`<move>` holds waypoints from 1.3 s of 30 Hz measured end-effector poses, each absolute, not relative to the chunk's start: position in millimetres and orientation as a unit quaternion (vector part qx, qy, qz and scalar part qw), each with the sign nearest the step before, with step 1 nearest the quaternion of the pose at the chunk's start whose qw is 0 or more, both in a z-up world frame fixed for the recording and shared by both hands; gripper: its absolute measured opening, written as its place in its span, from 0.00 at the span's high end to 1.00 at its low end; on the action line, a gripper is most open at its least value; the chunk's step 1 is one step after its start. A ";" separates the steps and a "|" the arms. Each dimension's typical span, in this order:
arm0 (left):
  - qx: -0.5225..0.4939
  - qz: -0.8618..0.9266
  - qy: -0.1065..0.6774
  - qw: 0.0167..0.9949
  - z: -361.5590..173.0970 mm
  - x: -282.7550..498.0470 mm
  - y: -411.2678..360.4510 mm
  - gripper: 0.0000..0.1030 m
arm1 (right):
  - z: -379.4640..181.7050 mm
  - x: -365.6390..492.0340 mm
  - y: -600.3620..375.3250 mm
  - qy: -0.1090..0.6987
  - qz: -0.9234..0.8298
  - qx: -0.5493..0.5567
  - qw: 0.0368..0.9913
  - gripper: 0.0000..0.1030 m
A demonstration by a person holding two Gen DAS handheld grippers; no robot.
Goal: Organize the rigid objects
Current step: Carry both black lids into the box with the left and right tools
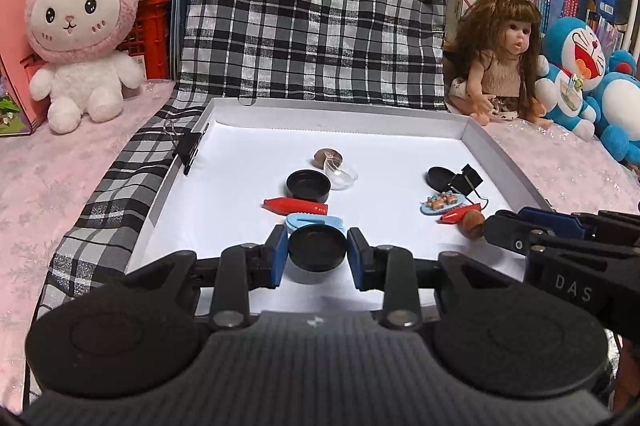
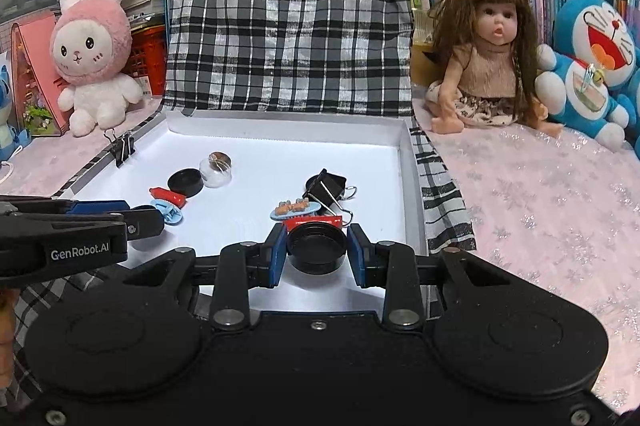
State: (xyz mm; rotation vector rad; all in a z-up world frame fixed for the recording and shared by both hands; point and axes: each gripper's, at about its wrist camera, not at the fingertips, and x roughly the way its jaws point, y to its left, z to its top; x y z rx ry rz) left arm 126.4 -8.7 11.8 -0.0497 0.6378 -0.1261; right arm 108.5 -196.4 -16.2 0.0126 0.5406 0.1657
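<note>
Both tongs grip black caps over the white tray

The white tray (image 1: 476, 142) lies ahead of both tongs (plaid cloth under it). The left tongs (image 1: 317, 251) are clenched on a black round cap (image 1: 317, 250), a light-blue clip (image 1: 312, 222) just beyond. The right tongs (image 2: 317, 249) clasp another black cap (image 2: 317, 247), a red piece (image 2: 312, 222) just past it.

Directly ahead of the left jaws, a light-blue clip (image 1: 314, 221), red toy bottle (image 1: 295, 206) and black lid (image 1: 308, 185) crowd the path. Ahead of the right jaws sit a red piece (image 2: 312, 222), blue snack plate (image 2: 295, 210) and binder clip (image 2: 325, 186). Bare tray floor (image 2: 256, 194) lies open between both clusters.
</note>
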 end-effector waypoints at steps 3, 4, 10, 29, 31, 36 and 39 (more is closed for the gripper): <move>-0.024 -0.061 0.314 0.947 10.0 127.6 -8.4 0.63 | -18.5 110.8 -196.8 0.274 0.084 0.009 0.958 0.69; -0.023 -0.061 0.315 0.947 9.5 128.1 -8.3 0.63 | -19.3 111.5 -197.0 0.276 0.085 0.011 0.957 0.69; -0.021 -0.061 0.317 0.946 7.5 129.8 -8.3 0.63 | -22.5 115.2 -197.3 0.286 0.088 0.016 0.954 0.69; -0.020 -0.055 0.324 0.944 -0.4 137.6 -9.7 0.61 | -26.6 125.3 -196.5 0.304 0.086 0.025 0.948 0.69; -0.018 -0.055 0.324 0.944 -0.6 139.1 -10.4 0.60 | -26.3 126.8 -196.0 0.306 0.087 0.024 0.948 0.69; -0.012 -0.052 0.323 0.945 -0.3 146.9 -12.2 0.60 | -25.8 134.8 -194.4 0.309 0.084 0.024 0.947 0.69; -0.015 -0.050 0.320 0.946 0.0 151.9 -11.1 0.60 | -26.1 140.4 -195.2 0.309 0.082 0.026 0.947 0.69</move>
